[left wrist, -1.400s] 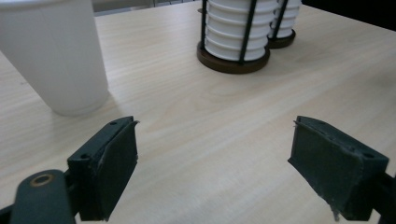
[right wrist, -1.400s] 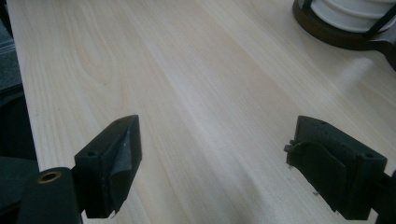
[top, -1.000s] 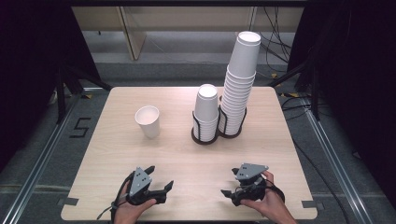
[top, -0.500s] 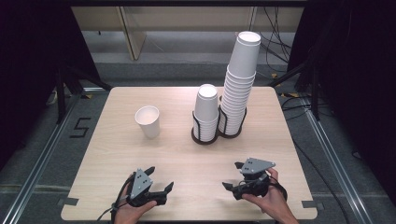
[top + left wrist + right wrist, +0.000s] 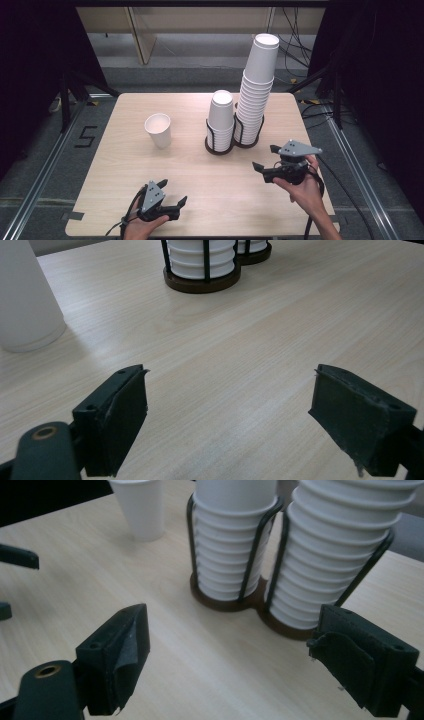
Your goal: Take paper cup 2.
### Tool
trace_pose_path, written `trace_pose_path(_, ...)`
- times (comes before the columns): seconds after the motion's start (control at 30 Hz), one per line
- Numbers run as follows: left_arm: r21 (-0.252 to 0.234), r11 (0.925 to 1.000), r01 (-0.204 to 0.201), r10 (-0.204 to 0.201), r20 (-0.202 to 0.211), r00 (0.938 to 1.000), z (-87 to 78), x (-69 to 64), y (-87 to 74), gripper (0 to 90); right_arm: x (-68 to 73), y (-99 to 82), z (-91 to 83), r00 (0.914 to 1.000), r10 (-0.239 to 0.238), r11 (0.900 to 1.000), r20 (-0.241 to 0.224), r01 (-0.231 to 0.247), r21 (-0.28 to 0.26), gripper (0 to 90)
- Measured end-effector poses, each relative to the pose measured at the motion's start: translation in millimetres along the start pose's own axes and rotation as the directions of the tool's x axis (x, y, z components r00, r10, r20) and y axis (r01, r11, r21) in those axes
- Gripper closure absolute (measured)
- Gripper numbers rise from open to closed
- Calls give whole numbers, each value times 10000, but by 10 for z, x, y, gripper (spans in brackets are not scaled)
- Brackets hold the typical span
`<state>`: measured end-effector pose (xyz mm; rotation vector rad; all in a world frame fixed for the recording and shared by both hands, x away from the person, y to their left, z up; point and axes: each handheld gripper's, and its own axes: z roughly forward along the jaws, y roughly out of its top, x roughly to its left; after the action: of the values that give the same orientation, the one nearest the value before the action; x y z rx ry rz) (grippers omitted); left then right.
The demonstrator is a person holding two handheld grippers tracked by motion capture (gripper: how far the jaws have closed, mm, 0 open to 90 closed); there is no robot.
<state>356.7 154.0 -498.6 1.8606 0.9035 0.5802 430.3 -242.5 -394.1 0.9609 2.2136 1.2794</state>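
On the pale wooden table (image 5: 125, 165), the right hand-held gripper (image 5: 266, 158), jaws wide and empty, nears the tall leaning stack of white paper cups (image 5: 256, 90); a clumsy bump could topple it.

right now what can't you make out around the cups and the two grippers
- Single cup: its inside is too small to read in the high view; its rim is cut off by the top edge in the left gripper view.
- Tall stack and short stack: tops cut off in the right gripper view.
- Holder: its base is mostly hidden by the stacks.
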Motion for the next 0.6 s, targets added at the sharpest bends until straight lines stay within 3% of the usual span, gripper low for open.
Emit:
trace_pose_path(0.13,-46,10000,80,-81,-18,10000,11,16,-9,143,-76,120,-22,9996,278,9996,91,-278,-21,157)
trace_pose_path(0.27,-73,9999,140,-141,-155,9998,-3,28,-5,143,-191,280,-37,9990,388,9984,237,-378,-426,156)
trace_pose_path(0.3,-182,9997,157,-161,-197,9997,-11,32,-2,143,-256,369,-44,9992,239,9978,318,-218,-629,156)
trace_pose_path(0.43,-229,9995,230,-232,-114,9997,-6,36,-7,143,-312,499,-64,9985,324,9960,437,-287,-842,156)
trace_pose_path(0.47,-224,9995,209,-211,-78,9997,-3,37,-7,143,-355,580,-71,9983,369,9927,462,-313,-1167,156)
trace_pose_path(0.6,-216,9996,193,-193,-12,9998,0,26,-8,143,-409,715,-84,9972,587,9867,454,-511,-1545,158)
